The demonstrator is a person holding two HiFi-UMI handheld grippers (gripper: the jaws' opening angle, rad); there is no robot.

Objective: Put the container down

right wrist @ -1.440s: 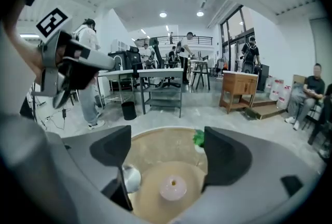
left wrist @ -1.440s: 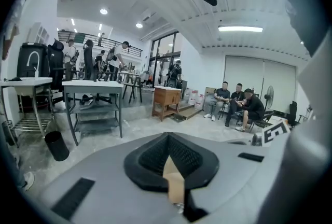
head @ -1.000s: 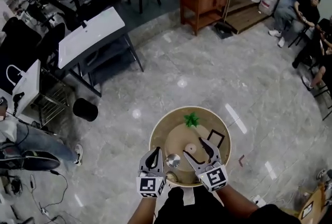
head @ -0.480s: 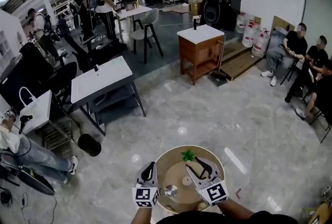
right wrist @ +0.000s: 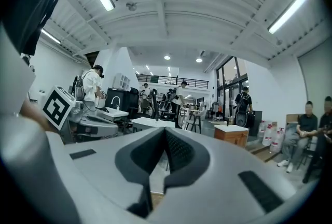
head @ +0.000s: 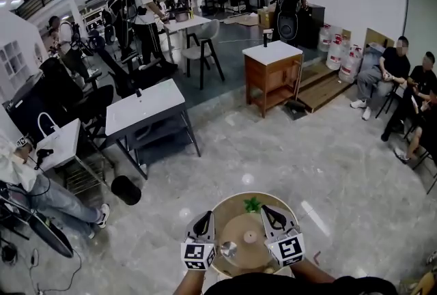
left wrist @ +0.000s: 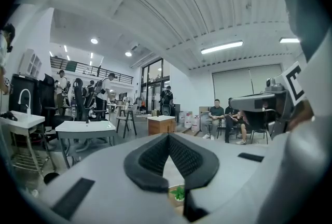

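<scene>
A small pale round container [head: 250,237] rests on the round wooden table [head: 232,199], with a shiny metal disc [head: 228,250] to its left and a green plant [head: 252,204] behind. My left gripper [head: 203,218] hovers over the table's left side, shut and empty. Held over the right side, my right gripper [head: 269,212] has just been closing and is now shut with nothing between its jaws. In the left gripper view the pads [left wrist: 155,158] meet at the tip and the plant [left wrist: 179,193] shows below. The right gripper view shows its pads [right wrist: 176,153] also together. Neither gripper touches the container.
A grey sink table [head: 145,109] and a black bin [head: 127,189] stand to the left, and a wooden cabinet [head: 273,72] further back. People sit at the right [head: 382,75], and a person [head: 27,184] is at the left edge. Polished floor surrounds the round table.
Both grippers have risen off the tabletop. The right jaws went from wide open to shut on nothing. The head view has tipped up, showing more of the room.
</scene>
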